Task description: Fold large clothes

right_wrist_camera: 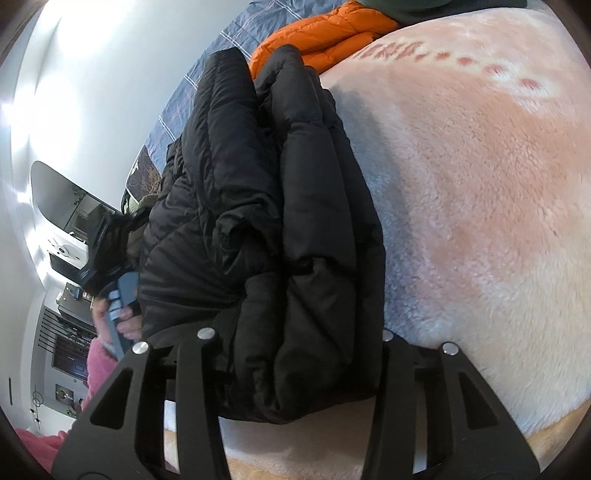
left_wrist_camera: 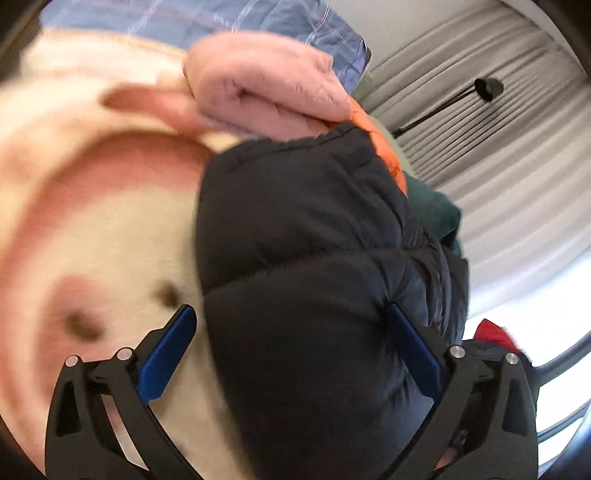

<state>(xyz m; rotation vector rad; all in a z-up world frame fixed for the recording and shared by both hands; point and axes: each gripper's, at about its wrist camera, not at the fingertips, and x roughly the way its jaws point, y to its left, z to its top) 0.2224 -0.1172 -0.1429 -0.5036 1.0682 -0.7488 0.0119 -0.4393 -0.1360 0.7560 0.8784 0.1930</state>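
Note:
A black puffer jacket (left_wrist_camera: pixel 314 258) lies bunched on a cream and pink fleece blanket (left_wrist_camera: pixel 92 221). My left gripper (left_wrist_camera: pixel 291 332) stands wide open over the jacket's near end. Its blue pads (left_wrist_camera: pixel 166 354) are on either side of the padding and do not squeeze it. In the right wrist view the same jacket (right_wrist_camera: pixel 288 206) is folded into thick layers. My right gripper (right_wrist_camera: pixel 295 332) is shut on its near edge, and the fabric hides the fingertips. A hand on the left gripper's grey handle (right_wrist_camera: pixel 120 295) shows at the jacket's left side.
A folded pink fluffy garment (left_wrist_camera: pixel 266 85), an orange puffer jacket (right_wrist_camera: pixel 325 33) and a dark green garment (left_wrist_camera: pixel 432 206) lie beyond the black jacket. A blue checked sheet (right_wrist_camera: pixel 192 88) covers the bed's far part. Grey curtains (left_wrist_camera: pixel 498 147) hang behind it. Shelves (right_wrist_camera: pixel 66 332) stand at the wall.

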